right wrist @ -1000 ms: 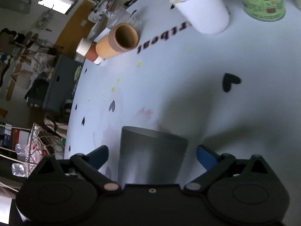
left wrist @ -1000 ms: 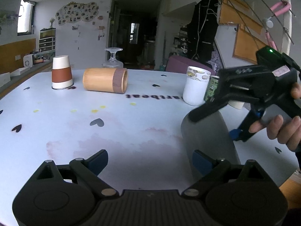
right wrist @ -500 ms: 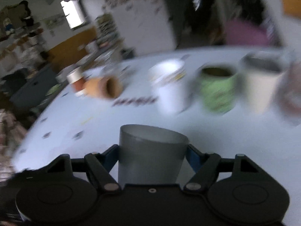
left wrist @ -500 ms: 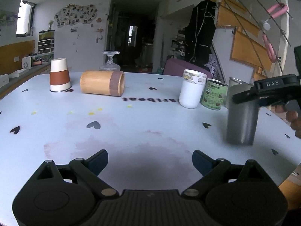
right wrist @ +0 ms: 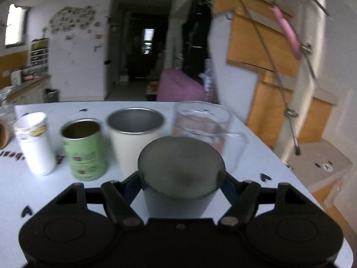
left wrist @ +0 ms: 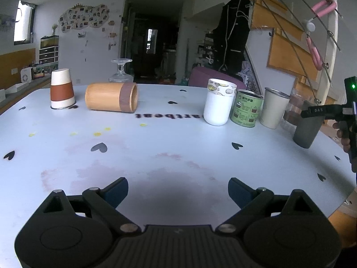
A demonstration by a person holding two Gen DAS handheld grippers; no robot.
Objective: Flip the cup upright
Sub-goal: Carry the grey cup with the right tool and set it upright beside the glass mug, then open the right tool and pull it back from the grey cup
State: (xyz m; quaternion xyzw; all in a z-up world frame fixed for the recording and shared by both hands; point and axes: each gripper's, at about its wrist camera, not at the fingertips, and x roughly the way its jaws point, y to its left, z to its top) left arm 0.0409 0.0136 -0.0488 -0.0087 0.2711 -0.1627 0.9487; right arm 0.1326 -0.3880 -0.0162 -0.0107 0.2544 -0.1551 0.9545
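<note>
My right gripper (right wrist: pixel 180 185) is shut on a grey metal cup (right wrist: pixel 180 167), held upright with its mouth up, at the right end of a row of cups. In the left wrist view the grey cup (left wrist: pixel 306 131) stands near the table's right edge, with the right gripper (left wrist: pixel 321 111) clamped at its rim. My left gripper (left wrist: pixel 178 192) is open and empty, low over the table's near edge. A bamboo cup (left wrist: pixel 111 100) lies on its side at the far left. A paper cup (left wrist: pixel 61 92) stands upside down beside it.
A white cup (left wrist: pixel 217 105), a green can (left wrist: pixel 246 108), a cream steel cup (left wrist: pixel 274 107) and a glass mug (right wrist: pixel 202 122) stand upright in a row. An upturned glass (left wrist: pixel 121 72) is at the back. The table's right edge (left wrist: pixel 343 192) is close to the grey cup.
My right gripper closed on the grey cup, turned it mouth up and carried it right, to the end of the cup row. My left gripper stayed put.
</note>
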